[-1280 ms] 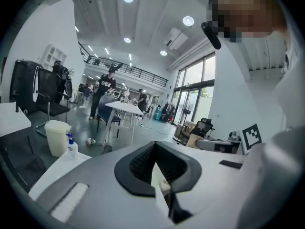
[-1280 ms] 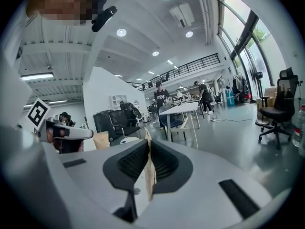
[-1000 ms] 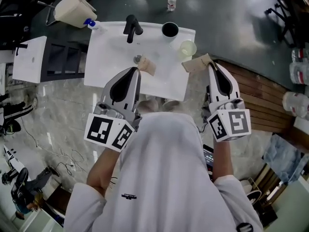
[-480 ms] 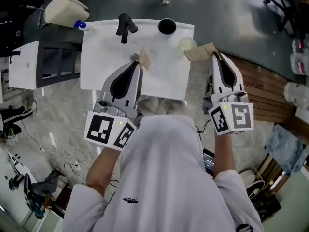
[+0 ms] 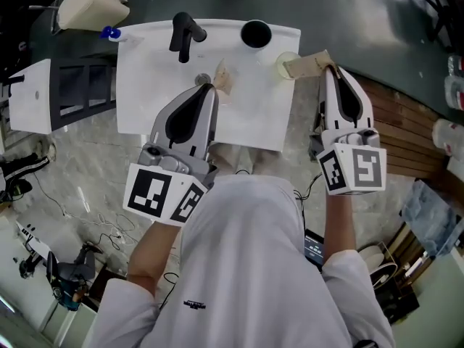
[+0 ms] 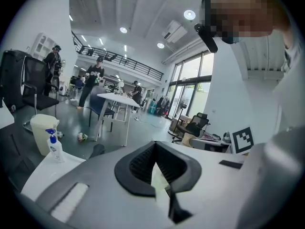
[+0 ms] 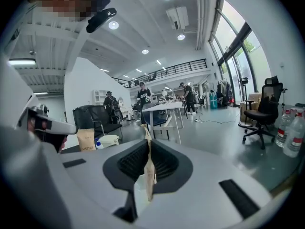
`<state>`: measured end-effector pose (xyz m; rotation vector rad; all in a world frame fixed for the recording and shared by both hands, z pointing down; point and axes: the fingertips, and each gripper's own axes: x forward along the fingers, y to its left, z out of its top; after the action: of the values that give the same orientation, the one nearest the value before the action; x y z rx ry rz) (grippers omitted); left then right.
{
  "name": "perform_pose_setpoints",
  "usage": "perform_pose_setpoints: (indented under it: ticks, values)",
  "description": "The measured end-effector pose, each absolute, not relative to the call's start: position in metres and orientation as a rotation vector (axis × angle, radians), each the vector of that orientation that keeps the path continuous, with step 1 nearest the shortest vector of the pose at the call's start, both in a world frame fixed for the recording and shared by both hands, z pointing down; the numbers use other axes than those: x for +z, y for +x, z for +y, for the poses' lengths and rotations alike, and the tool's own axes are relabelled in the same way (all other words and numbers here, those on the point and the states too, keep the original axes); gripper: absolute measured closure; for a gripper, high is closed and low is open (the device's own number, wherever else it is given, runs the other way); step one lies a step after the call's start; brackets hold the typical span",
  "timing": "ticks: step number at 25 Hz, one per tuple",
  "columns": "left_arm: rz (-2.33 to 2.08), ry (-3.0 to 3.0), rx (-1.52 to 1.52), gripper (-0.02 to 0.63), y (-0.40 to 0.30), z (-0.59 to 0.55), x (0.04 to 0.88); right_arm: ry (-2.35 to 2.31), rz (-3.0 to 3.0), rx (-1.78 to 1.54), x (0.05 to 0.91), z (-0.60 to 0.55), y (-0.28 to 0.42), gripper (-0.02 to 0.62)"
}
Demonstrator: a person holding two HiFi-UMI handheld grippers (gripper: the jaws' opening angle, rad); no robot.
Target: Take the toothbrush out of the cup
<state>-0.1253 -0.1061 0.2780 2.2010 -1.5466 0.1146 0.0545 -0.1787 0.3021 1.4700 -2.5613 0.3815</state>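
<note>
Toothbrush is not visible; probably light, stiff, slippery, so hold its handle. Left tool (image 5: 222, 77) and right tool (image 5: 306, 65) are pressed together, empty

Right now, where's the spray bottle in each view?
Head view: spray bottle at top left, by the sink's back corner.
Left gripper view: lower left, on the white edge.
Right gripper view: tiny, left of centre.
Shared landmark: the beige bin beside it in every view.
</note>
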Motion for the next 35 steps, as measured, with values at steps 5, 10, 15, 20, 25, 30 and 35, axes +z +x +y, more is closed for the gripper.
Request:
perform_pose_setpoints:
  ticks: [5, 10, 15, 20, 25, 30, 35]
  values:
    - [-1.543, 2.197, 0.151, 0.601, -0.128, -0.118, 0.294, 1.464, -2.537, 0.426, 0.33, -0.188, 0.05, 0.58]
    - [-1.524, 2.187, 0.162, 0.601, -0.126, -0.13, 0.307, 1.442, -2.512, 0.476, 0.36, -0.196, 0.049, 0.58]
    - [-1.512, 2.176, 0.169, 0.601, -0.125, -0.137, 0.317, 1.425, -2.481, 0.516, 0.388, -0.202, 0.047, 0.58]
    - [-1.501, 2.172, 0.178, 0.601, -0.126, -0.143, 0.324, 1.423, -2.463, 0.575, 0.408, -0.208, 0.046, 0.58]
    - [-1.479, 2.178, 0.201, 0.601, -0.12, -0.146, 0.331, 1.419, -2.443, 0.612, 0.423, -0.209, 0.05, 0.578]
    - [-1.467, 2.179, 0.207, 0.601, -0.115, -0.141, 0.335, 1.422, -2.44, 0.62, 0.427, -0.207, 0.055, 0.578]
    - [-1.464, 2.182, 0.203, 0.601, -0.115, -0.136, 0.337, 1.441, -2.411, 0.615, 0.432, -0.203, 0.058, 0.578]
